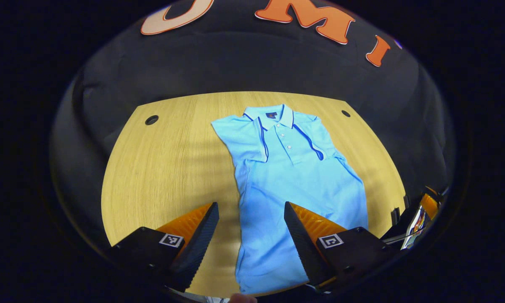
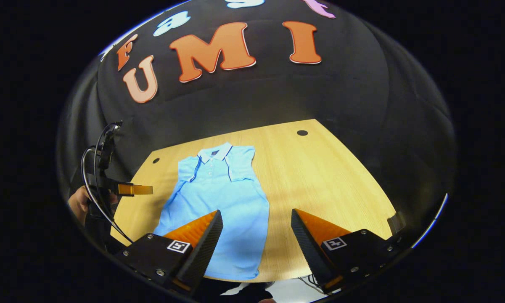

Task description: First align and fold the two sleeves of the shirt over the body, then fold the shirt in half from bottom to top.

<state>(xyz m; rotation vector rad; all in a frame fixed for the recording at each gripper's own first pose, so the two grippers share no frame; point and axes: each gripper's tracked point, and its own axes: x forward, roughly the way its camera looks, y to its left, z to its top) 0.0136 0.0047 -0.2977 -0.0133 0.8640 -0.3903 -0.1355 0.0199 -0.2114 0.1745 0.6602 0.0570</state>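
Sleeves folded in, hem fold pending.
Shirt (image 1: 294, 185) flat on tabletop (image 1: 168, 168), collar far, hem nearest both tools. Left tool (image 1: 251, 223) and right tool (image 2: 256, 229) released, apparently hovering above hem; long axis runs away from them.

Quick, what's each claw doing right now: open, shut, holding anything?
Left claw: open, holding nothing, above the blue shirt.
Right claw: open, holding nothing, above the shirt's near edge on the table.
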